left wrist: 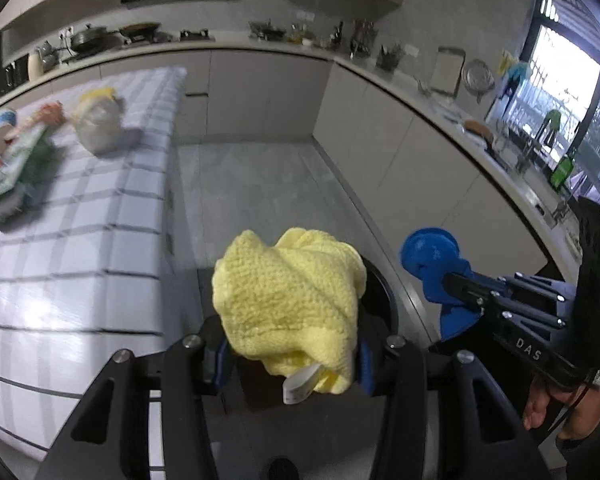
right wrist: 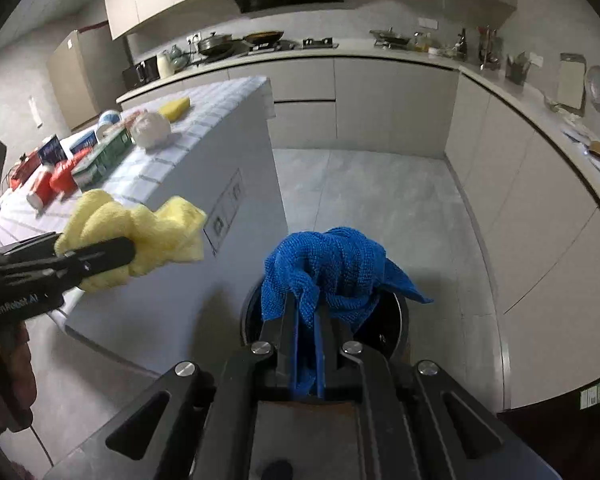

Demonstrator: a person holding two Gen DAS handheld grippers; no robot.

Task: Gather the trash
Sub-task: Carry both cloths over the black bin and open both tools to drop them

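The right gripper (right wrist: pixel 306 320) is clenching a blue cloth (right wrist: pixel 332 268) right above the dark bin (right wrist: pixel 396 320); the left gripper (left wrist: pixel 290 360), at its nine o'clock, is gripping a yellow cloth (left wrist: pixel 288 300) beside the tiled worktop (left wrist: pixel 80 248).

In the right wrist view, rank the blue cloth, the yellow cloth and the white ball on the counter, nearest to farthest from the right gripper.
1. blue cloth, clamped in the right gripper.
2. yellow cloth, left, in the left gripper.
3. white ball, far left on the tiled counter.
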